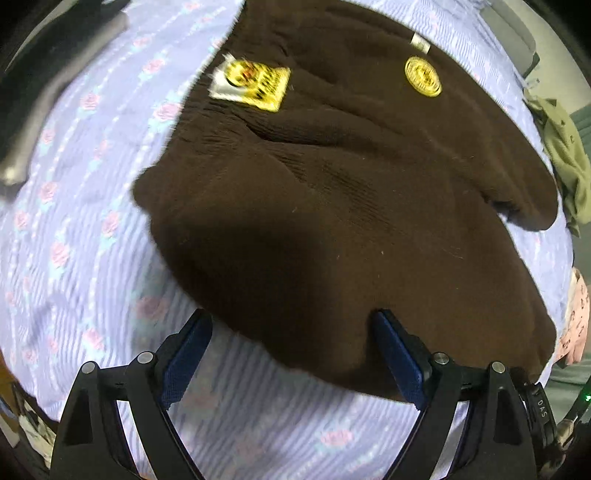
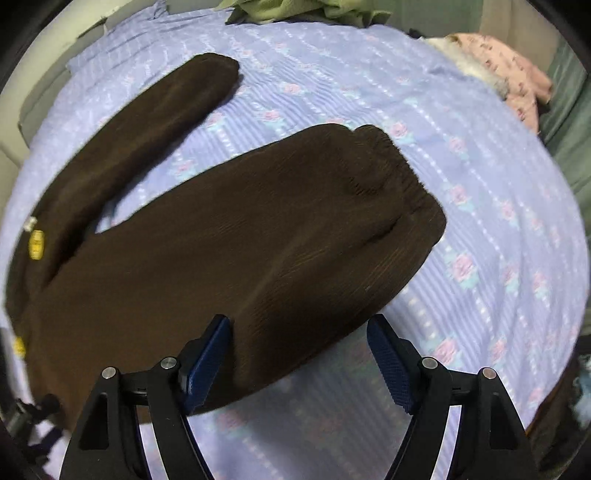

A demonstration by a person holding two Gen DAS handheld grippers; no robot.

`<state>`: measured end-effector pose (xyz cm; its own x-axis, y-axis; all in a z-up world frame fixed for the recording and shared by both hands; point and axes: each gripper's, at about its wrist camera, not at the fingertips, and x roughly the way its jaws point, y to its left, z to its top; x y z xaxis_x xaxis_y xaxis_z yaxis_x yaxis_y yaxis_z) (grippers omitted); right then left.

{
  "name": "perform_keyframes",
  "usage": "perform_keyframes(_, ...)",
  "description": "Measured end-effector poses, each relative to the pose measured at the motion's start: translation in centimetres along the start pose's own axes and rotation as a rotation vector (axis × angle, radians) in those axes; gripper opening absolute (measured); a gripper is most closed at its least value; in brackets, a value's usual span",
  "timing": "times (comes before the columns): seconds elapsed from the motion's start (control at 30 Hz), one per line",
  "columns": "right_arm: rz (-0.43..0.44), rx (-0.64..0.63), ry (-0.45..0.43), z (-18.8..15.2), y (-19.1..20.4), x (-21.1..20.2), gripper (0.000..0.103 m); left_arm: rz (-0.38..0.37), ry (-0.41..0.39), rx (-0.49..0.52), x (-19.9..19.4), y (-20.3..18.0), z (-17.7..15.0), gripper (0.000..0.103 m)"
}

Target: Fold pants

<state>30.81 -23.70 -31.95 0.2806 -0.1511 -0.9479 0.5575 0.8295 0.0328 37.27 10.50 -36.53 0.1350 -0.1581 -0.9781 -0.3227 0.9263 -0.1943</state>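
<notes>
Lilac rose-print bedding [image 2: 480, 184] covers the bed beneath both tools, and the brown pants [image 2: 229, 236] lie flat on it just ahead of and partly under the fingertips, their two legs splayed apart beyond the right hand-held gripper [image 2: 299, 332] and their yellow labels [image 1: 251, 85] farther off past the left hand-held gripper [image 1: 291, 325]. Judging by that spread, the folding is barely begun: the legs still need laying together before any crosswise folds. Both tools point steeply down with jaws wide and nothing clamped, each straddling the near edge of the cloth; green clothes [image 2: 295, 9] and a pink garment [image 2: 513, 77] lie at the far rim.
</notes>
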Motion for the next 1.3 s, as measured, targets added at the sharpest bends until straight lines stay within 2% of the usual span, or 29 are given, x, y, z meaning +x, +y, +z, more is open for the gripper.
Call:
perform_keyframes(0.07, -0.057, -0.001, 0.012, 0.1, -0.1, 0.9, 0.077, -0.014, 0.01, 0.015, 0.5, -0.3, 0.3, 0.083)
perform_keyframes(0.1, -0.072, 0.009, 0.027, 0.2, -0.4, 1.5, 0.077, -0.013, 0.011, 0.03, 0.5, -0.5, 0.3, 0.076)
perform_keyframes(0.13, -0.057, 0.034, 0.046, 0.2, -0.8, 2.0, 0.077, -0.017, 0.009, 0.051, 0.3, -0.9, 0.2, 0.072)
perform_keyframes(0.2, -0.029, 0.066, 0.066, 0.4, -1.3, 2.6, 0.075, -0.029, 0.006, 0.082, -0.2, -1.5, 0.0, 0.053)
perform_keyframes(0.23, -0.003, 0.072, 0.075, 0.6, -1.4, 2.8, 0.065, -0.035, 0.007, 0.093, -0.4, -1.8, 0.0, 0.048)
perform_keyframes(0.27, 0.019, 0.07, 0.081, 0.9, -1.4, 2.8, 0.048, -0.041, 0.007, 0.101, -0.9, -2.0, -0.1, 0.039)
perform_keyframes(0.3, 0.049, 0.07, 0.089, 1.3, -1.4, 2.6, 0.038, -0.049, 0.005, 0.105, -1.3, -1.9, -0.1, 0.03)
perform_keyframes(0.33, 0.056, 0.064, 0.088, 1.7, -1.3, 2.3, 0.024, -0.055, 0.004, 0.105, -1.6, -2.1, -0.1, 0.03)
perform_keyframes(0.37, 0.055, 0.048, 0.081, 2.2, -1.1, 1.8, 0.017, -0.057, 0.001, 0.104, -2.1, -2.0, 0.0, 0.028)
perform_keyframes(0.47, 0.077, 0.003, 0.043, 3.3, -0.7, -0.8, 0.013, -0.076, -0.015, 0.104, -3.9, -1.9, -0.2, 0.026)
perform_keyframes(0.57, 0.112, -0.066, -0.033, 4.5, 0.0, -5.4, 0.012, -0.085, -0.056, 0.127, -6.5, -1.9, -0.6, 0.024)
perform_keyframes(0.7, 0.156, -0.107, -0.08, 5.3, 0.7, -10.3, 0.011, -0.105, -0.117, 0.143, -10.4, -1.5, -1.5, 0.023)
perform_keyframes(0.83, 0.196, -0.116, -0.109, 5.7, 0.6, -13.9, 0.011, -0.139, -0.148, 0.121, -13.2, -1.4, 0.0, 0.022)
perform_keyframes(0.93, 0.207, -0.11, -0.115, 5.9, 0.4, -14.9, 0.011, -0.118, -0.155, 0.109, -13.5, -1.6, 0.1, 0.022)
perform_keyframes(1.1, 0.236, -0.063, -0.139, 8.2, 1.5, -15.6, 0.011, -0.083, -0.156, 0.084, -13.8, -3.6, 2.1, 0.022)
perform_keyframes(1.3, 0.267, -0.005, -0.227, 14.5, 4.5, -15.0, 0.011, -0.085, -0.223, 0.01, -15.1, -6.2, 7.6, 0.022)
